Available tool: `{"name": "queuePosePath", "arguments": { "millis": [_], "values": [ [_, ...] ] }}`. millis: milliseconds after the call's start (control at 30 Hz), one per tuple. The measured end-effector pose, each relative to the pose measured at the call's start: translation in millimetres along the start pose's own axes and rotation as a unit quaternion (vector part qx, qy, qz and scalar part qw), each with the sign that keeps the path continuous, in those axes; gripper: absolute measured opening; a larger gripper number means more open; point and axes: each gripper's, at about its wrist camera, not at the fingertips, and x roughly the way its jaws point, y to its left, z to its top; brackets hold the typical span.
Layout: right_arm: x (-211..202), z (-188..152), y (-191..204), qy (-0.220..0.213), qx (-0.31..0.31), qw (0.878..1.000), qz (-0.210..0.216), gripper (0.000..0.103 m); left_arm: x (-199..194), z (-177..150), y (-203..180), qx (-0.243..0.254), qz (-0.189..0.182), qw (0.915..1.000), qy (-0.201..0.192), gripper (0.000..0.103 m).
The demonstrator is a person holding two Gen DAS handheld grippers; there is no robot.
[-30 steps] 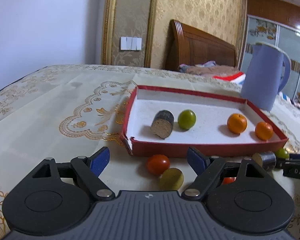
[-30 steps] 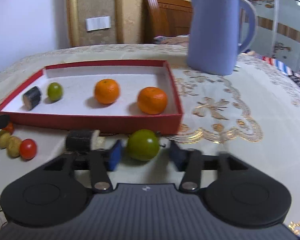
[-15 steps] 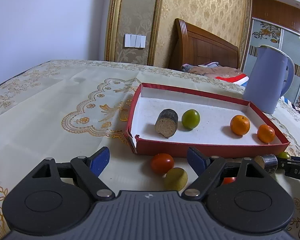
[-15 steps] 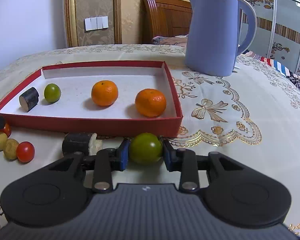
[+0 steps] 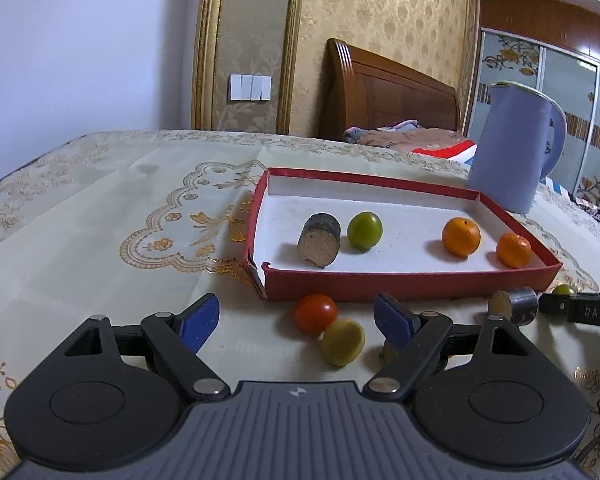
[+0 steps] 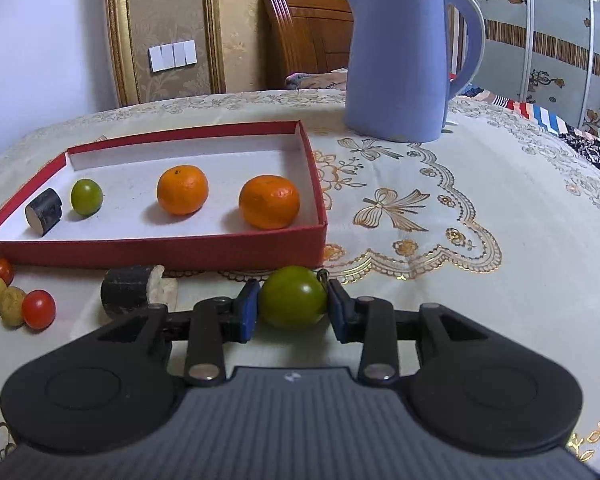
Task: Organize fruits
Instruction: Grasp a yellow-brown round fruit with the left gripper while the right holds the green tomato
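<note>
A red tray (image 6: 156,246) (image 5: 412,280) holds a dark cylinder (image 6: 44,211), a green fruit (image 6: 86,196) and two oranges (image 6: 182,189) (image 6: 269,201). My right gripper (image 6: 293,304) is shut on a green tomato (image 6: 293,297), just in front of the tray's near right corner. My left gripper (image 5: 296,318) is open and empty, above the cloth in front of the tray. A red tomato (image 5: 315,313) and a yellow fruit (image 5: 343,341) lie between its fingers. A second dark cylinder (image 6: 127,290) (image 5: 514,305) lies in front of the tray.
A blue kettle (image 6: 404,56) (image 5: 512,148) stands behind the tray's right side. Small yellow and red fruits (image 6: 16,300) lie on the cloth left of the right gripper. The table has an embroidered cloth (image 6: 480,200). A bed headboard (image 5: 384,96) is behind.
My right gripper closed on the green tomato, which sat loose between open fingers a second ago, and lifted slightly. My left gripper stayed open and rose and drew back a little.
</note>
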Motion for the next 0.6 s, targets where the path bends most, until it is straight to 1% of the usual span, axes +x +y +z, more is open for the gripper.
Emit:
{"name": "queuePosePath", "arguments": {
  "millis": [67, 100, 233, 333, 433, 567, 600],
  "values": [
    [0, 0, 0, 0.000, 0.001, 1.000, 0.001, 0.035, -1, 0, 2, -0.006, -0.003, 1.0000, -0.003, 0.085],
    [0, 0, 0, 0.000, 0.001, 1.000, 0.001, 0.035, 1, 0, 3, -0.008, -0.003, 1.0000, 0.003, 0.085],
    [0, -1, 0, 0.000, -0.001, 1.000, 0.000, 0.036, 11, 1, -3, 0.011, 0.008, 0.9992, 0.036, 0.085],
    [0, -1, 0, 0.000, -0.001, 1.000, 0.001, 0.036, 22, 0, -11, 0.034, 0.026, 0.9966, 0.070, 0.085],
    [0, -1, 0, -0.001, 0.001, 1.000, 0.001, 0.036, 23, -1, -12, 0.041, 0.028, 0.9963, 0.070, 0.085],
    [0, -1, -1, 0.000, 0.001, 1.000, 0.002, 0.036, 21, -2, -7, 0.028, 0.023, 0.9971, 0.067, 0.085],
    [0, -1, -1, 0.000, 0.001, 1.000, 0.005, 0.038, 21, -2, -6, 0.026, 0.021, 0.9973, 0.066, 0.085]
  ]
}}
